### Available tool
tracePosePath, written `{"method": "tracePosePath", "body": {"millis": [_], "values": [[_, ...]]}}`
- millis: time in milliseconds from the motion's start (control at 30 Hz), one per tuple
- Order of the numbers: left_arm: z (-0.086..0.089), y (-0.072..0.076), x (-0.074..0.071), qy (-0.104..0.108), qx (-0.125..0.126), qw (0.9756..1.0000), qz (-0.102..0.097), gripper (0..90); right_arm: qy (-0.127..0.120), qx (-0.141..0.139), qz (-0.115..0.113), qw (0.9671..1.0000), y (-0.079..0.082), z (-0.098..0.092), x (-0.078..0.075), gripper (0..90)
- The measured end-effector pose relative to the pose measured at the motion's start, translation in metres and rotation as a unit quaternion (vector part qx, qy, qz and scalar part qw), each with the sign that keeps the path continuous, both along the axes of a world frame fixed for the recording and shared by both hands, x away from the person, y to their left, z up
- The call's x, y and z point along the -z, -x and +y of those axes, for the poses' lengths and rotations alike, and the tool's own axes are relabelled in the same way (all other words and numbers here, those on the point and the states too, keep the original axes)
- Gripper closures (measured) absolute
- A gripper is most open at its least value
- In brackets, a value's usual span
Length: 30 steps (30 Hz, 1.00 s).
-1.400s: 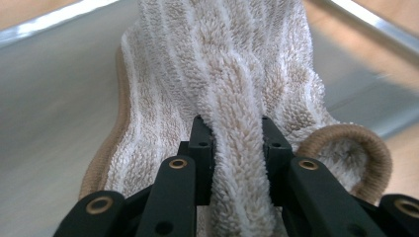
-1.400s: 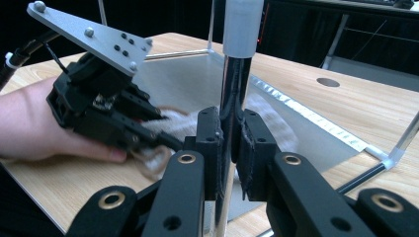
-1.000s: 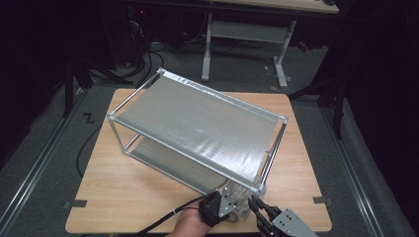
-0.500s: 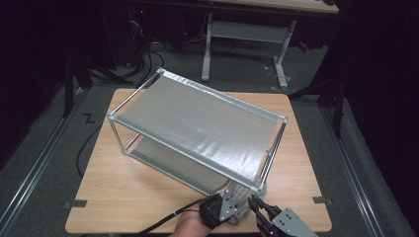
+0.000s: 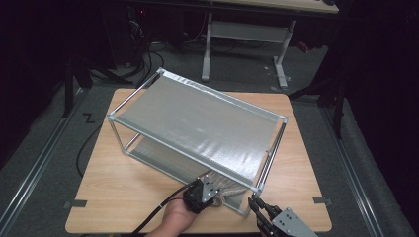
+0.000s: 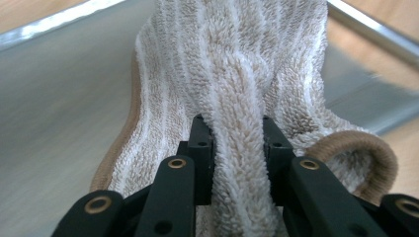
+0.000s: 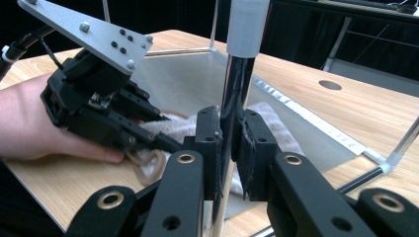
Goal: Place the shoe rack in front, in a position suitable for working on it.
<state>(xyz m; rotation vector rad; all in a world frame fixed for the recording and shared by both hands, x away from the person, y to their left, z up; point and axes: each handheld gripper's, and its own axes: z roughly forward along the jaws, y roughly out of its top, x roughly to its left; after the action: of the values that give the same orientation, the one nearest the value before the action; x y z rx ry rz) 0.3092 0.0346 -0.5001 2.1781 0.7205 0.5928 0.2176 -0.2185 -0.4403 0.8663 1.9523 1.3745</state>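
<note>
Beige-and-white striped terry towel point(image 6: 232, 94) bunched on the lower grey fabric shelf point(image 5: 163, 160) of a two-tier metal-framed rack point(image 5: 197, 126), at the rack's near corner, roughly six o'clock on the wooden desk point(image 5: 108, 192) in the high view. Pinched in a thick fold by the left gripper point(image 6: 236, 143), jaws narrowed and pressing into the pile from both sides, brown hem curling loose at four o'clock in the left gripper view. Clamped tight on the rack's chrome corner post point(image 7: 236, 84) by the right gripper point(image 7: 231, 140), just below the grey plastic joint cap, bracing the frame at five o'clock of the towel. Upper grey shelf point(image 5: 197, 123) slanting overhead, leaving little headroom. Likely step: feeding the towel further in along the lower shelf. Best done low and level, sliding toward twelve o'clock rather than lifting, keeping clear of the upper tier and side rail. Worth holding the post firmly throughout so the light rack does not skid across the desk. Worth watching the loose hem, apt to snag on the front rail.
</note>
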Motion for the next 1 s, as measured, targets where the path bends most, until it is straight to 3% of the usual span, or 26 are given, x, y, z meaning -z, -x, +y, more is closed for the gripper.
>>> {"method": "tracePosePath", "body": {"millis": [167, 400, 600, 633, 733, 800, 900, 1000], "values": [[0.018, -0.009, 0.001, -0.009, -0.02, 0.9998, -0.003, 72.8, 0.001, 0.0, 0.0, 1.0, 0.0, 0.0, 0.0, 80.3], [0.053, -0.028, 0.002, -0.023, -0.065, 0.9976, -0.009, 72.8, 0.001, 0.001, 0.0, 1.0, 0.0, 0.0, 0.0, 80.3], [0.088, -0.048, 0.002, -0.027, -0.115, 0.9929, -0.008, 72.8, -0.002, 0.001, 0.001, 1.0, 0.0, 0.0, 0.0, 80.3], [0.088, -0.048, 0.002, -0.027, -0.115, 0.9929, -0.008, 72.8, -0.002, 0.001, 0.001, 1.0, 0.0, 0.0, 0.0, 80.3], [0.112, -0.057, 0.003, -0.019, -0.137, 0.9903, -0.003, 72.7, -0.003, 0.001, 0.001, 1.0, 0.0, 0.0, 0.0, 80.3], [0.119, -0.059, 0.002, -0.027, -0.14, 0.9898, -0.001, 72.8, -0.003, 0.001, 0.001, 1.0, 0.001, 0.0, 0.0, 80.3], [0.137, -0.064, 0.003, -0.019, -0.153, 0.9881, 0.003, 72.8, -0.003, 0.001, 0.001, 1.0, 0.001, 0.0, 0.001, 80.3], [0.159, -0.071, 0.001, -0.024, -0.173, 0.9845, 0.006, 72.7, -0.003, 0.001, 0.001, 1.0, 0.0, 0.0, 0.001, 80.4]]}}
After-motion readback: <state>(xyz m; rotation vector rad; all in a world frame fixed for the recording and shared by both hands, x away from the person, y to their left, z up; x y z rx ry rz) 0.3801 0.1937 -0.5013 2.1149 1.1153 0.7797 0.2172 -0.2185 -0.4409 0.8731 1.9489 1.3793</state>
